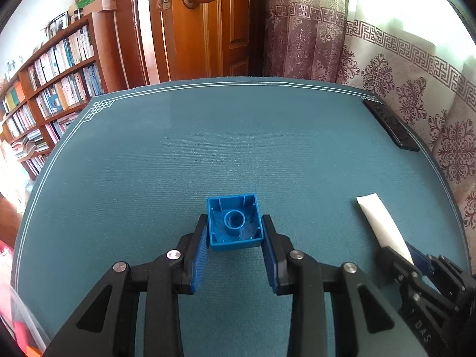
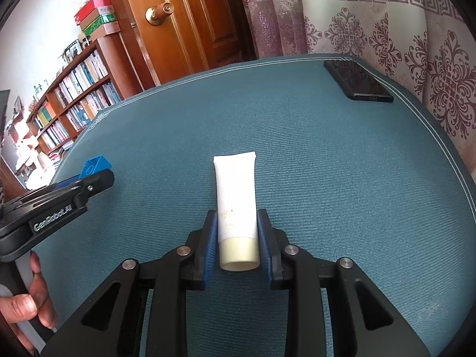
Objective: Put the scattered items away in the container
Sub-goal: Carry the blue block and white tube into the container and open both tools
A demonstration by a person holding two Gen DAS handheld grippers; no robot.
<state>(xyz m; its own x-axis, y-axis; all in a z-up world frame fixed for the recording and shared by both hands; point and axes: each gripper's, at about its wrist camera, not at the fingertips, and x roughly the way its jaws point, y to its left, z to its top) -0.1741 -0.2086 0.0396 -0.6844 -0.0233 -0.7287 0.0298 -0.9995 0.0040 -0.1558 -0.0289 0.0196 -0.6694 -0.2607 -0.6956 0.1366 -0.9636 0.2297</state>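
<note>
- The left tongs (image 1: pixel 235 238) pinch a blue block (image 1: pixel 235 223) between their blue pads (image 1: pixel 200 253); the block's open underside, with a round tube in the middle, faces the camera.
- The block sits at the fingertips, its sides touching both pads, above the teal surface (image 1: pixel 208 148).
- The right tongs (image 2: pixel 238 238) grip a white tube (image 2: pixel 236 199) near its cream cap (image 2: pixel 239 253), with a pad pressed to each side.
- The tube points forward along the fingers, cap end nearest the camera and flat crimped end farthest away.
- In the left wrist view the tube (image 1: pixel 380 223) and right tongs (image 1: pixel 407 255) appear at the lower right, well apart from the block.
- In the right wrist view the left tongs (image 2: pixel 98 175) and block (image 2: pixel 95 165) show at the left edge, with a hand (image 2: pixel 32 300) on the handle below.
- A black phone (image 2: pixel 357 80) lies flat near the surface's far right corner, by the curtain (image 2: pixel 386 23).
- A clear bin (image 1: pixel 20 321) edge shows at the lower left of the left view; whether it is the container cannot be told.
</note>
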